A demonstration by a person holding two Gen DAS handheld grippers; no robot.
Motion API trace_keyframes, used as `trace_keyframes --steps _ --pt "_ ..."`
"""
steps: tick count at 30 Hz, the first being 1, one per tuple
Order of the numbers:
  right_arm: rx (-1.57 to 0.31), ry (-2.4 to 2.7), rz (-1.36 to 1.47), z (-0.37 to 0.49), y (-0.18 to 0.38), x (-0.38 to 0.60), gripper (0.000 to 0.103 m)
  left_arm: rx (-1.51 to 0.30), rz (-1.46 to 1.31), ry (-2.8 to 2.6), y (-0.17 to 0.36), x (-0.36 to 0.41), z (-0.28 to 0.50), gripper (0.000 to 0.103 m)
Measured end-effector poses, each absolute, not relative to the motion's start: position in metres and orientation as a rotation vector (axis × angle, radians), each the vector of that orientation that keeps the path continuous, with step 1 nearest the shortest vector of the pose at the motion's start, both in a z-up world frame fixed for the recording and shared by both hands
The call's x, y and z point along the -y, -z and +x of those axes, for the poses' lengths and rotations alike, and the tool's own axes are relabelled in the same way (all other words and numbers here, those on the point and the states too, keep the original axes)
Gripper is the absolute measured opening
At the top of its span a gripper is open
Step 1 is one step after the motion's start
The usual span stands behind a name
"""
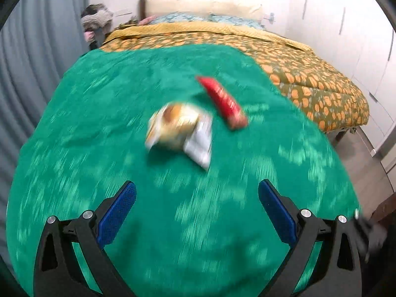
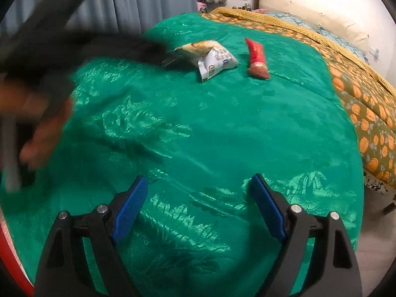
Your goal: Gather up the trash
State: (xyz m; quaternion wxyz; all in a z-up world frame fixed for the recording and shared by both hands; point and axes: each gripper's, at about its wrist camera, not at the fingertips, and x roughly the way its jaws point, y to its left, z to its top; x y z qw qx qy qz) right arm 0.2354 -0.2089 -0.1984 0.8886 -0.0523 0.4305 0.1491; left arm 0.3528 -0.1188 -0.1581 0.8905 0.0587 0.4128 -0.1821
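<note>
A white and tan snack wrapper (image 1: 179,133) lies on the green bedspread (image 1: 99,123), with a red wrapper (image 1: 222,101) just right of it. My left gripper (image 1: 196,190) is open and empty, a short way in front of the white wrapper; the view is motion-blurred. In the right wrist view the white wrapper (image 2: 208,58) and red wrapper (image 2: 257,58) lie far ahead. My right gripper (image 2: 198,185) is open and empty over the green bedspread (image 2: 198,136). The left gripper shows as a dark blur (image 2: 118,49) reaching toward the white wrapper.
An orange-patterned quilt (image 1: 309,79) covers the bed's right side, with pillows (image 1: 198,7) at the head. Grey curtains (image 1: 37,49) hang on the left. White cupboards (image 1: 358,37) stand right of the bed. A red rim (image 2: 10,259) shows at the lower left.
</note>
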Motion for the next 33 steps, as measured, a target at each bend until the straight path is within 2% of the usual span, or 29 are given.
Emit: trace_keyframes --steps 7,13,14,15,18,26,33 --pt "-0.902 -0.329 -0.042 0.239 0.200 0.219 0.083 -0.919 0.268 0.327 0.180 0.149 0.428 0.097" --pt "-0.904 -0.324 -0.043 0.238 0.199 0.219 0.083 -0.963 0.284 0.332 0.197 0.140 0.455 0.097" --pt "-0.905 -0.318 -0.054 0.238 0.199 0.217 0.083 -0.957 0.281 0.342 0.199 0.138 0.455 0.094" --pt "-0.906 -0.312 -0.064 0.238 0.200 0.215 0.083 -0.953 0.270 0.369 0.199 0.136 0.455 0.080" --pt "-0.908 -0.304 -0.082 0.236 0.200 0.213 0.083 -0.951 0.221 0.412 0.197 0.132 0.452 0.053" --pt "-0.907 -0.302 -0.074 0.237 0.201 0.215 0.083 -0.964 0.115 0.365 0.182 0.072 0.385 0.050" --pt "-0.912 -0.293 -0.079 0.236 0.201 0.214 0.083 -0.982 0.080 0.350 0.189 0.024 0.293 0.054"
